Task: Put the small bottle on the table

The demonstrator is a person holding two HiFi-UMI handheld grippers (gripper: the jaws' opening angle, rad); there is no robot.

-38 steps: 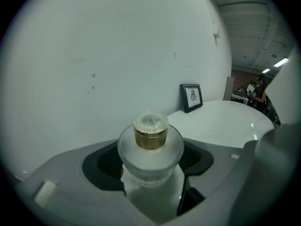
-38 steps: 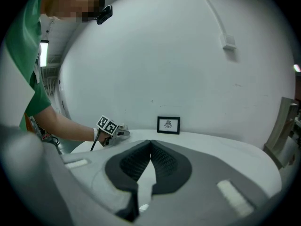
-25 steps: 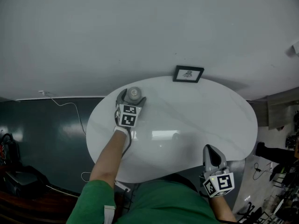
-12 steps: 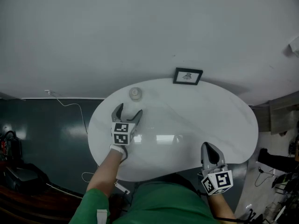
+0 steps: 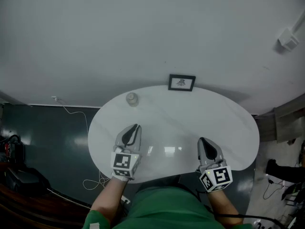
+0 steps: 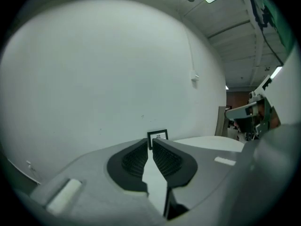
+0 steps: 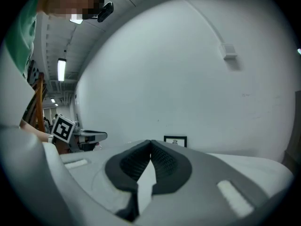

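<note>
The table (image 5: pixel 190 118) looks smooth and glossy, the wall (image 5: pixel 143 32) matt.

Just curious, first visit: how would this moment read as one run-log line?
small bottle: stands on table, far left side | left gripper: jaws just closed, nothing between them, apart from bottle | right gripper: shut, empty

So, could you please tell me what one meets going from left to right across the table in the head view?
First the small bottle → picture frame → right gripper. The left gripper shares the bottle's span, so I leave it out.
</note>
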